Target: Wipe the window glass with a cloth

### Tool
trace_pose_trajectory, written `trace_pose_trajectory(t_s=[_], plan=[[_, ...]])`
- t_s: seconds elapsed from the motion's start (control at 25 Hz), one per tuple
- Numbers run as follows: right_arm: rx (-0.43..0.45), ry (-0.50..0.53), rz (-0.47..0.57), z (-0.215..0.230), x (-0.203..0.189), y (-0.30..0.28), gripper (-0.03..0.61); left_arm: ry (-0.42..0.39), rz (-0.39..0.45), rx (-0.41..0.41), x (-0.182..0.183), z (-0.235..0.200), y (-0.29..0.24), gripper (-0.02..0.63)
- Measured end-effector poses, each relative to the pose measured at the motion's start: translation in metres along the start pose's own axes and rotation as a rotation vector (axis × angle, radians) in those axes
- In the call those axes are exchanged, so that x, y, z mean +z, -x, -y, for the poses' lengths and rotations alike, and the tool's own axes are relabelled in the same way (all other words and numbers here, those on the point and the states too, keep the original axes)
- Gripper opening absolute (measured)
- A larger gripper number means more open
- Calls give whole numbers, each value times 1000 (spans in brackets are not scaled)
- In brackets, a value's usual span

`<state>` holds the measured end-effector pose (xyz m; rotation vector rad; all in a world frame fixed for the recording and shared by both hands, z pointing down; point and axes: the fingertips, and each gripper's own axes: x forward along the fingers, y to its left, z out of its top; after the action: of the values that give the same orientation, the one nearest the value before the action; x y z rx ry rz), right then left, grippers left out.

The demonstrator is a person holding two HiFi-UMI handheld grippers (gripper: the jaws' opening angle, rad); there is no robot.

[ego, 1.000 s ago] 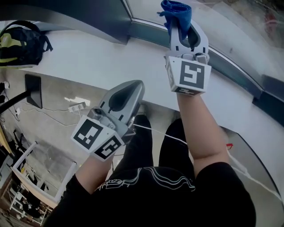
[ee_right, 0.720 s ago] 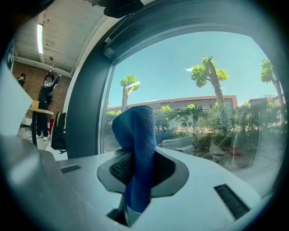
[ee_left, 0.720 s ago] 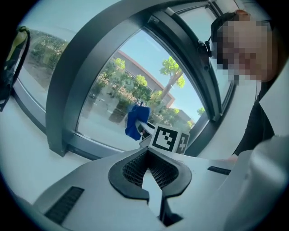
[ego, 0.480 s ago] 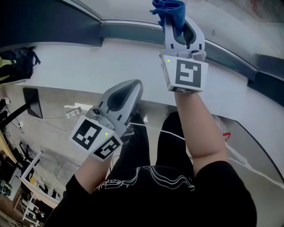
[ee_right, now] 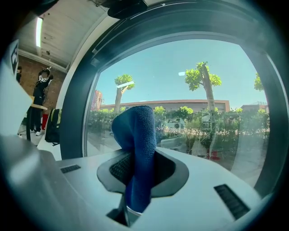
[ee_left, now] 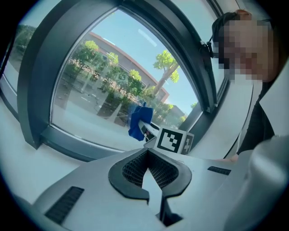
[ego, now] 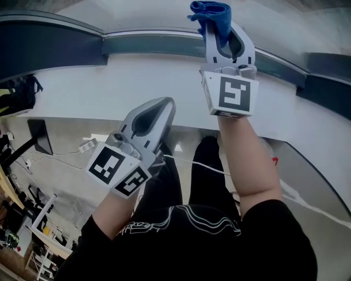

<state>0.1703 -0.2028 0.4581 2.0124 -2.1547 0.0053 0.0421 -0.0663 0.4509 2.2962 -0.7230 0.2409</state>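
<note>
My right gripper (ego: 217,27) is raised over the white sill, shut on a blue cloth (ego: 211,13) that sticks up past its tips toward the window glass (ego: 148,13). In the right gripper view the cloth (ee_right: 135,144) stands folded between the jaws of the gripper (ee_right: 134,169), with the glass (ee_right: 194,99) close ahead. From the left gripper view the cloth (ee_left: 137,121) hangs in front of the pane (ee_left: 95,85). My left gripper (ego: 159,110) is lower, near the sill's edge. Its jaws (ee_left: 148,167) are shut on nothing.
A dark frame (ego: 49,46) runs under the glass above a broad white sill (ego: 109,82). A black bag (ego: 16,90) lies at the far left of the sill. A white cable (ego: 192,162) crosses the person's legs, and a power strip (ego: 88,146) lies on the floor.
The head view has tilted: the frame and sill now sit lower and the bag has slid to the left edge. Both grippers keep nearly the same places, the cloth still gripped.
</note>
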Motion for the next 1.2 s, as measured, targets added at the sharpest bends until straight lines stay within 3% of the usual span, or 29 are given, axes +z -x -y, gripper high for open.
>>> trace_pose_trajectory(t_s=[1.2], plan=[[-247, -9, 27, 256, -41, 114, 67, -94, -94, -120, -45, 156, -141, 6]])
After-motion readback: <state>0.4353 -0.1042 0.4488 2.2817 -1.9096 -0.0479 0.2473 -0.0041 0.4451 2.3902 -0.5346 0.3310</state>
